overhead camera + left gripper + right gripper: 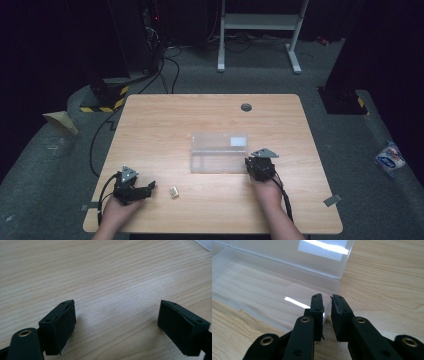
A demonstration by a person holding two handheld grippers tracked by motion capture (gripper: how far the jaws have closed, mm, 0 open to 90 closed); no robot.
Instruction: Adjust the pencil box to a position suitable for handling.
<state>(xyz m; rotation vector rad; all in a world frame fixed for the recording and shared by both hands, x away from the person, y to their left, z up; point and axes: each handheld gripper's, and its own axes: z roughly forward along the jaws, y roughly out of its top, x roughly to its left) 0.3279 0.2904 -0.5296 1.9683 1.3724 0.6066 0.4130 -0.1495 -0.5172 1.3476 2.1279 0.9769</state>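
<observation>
A clear plastic box (218,160) lies open in the middle of the wooden table (165,120), its lid (219,141) folded back with a white label on it. My right gripper (248,163) is at the box's right end. In the right gripper view its jaws (326,300) are nearly together, with the thin end wall of the box (262,290) between them. A small tan block (174,192) rests near the table's front edge. Just left of it my left gripper (149,187) points towards it. Its jaws (117,312) stand wide open over bare wood.
A grey cable grommet (246,107) sits near the table's far edge. On the floor beyond are a white desk frame (260,30) and cables; a blue-and-white bag (390,157) lies on the floor at the right.
</observation>
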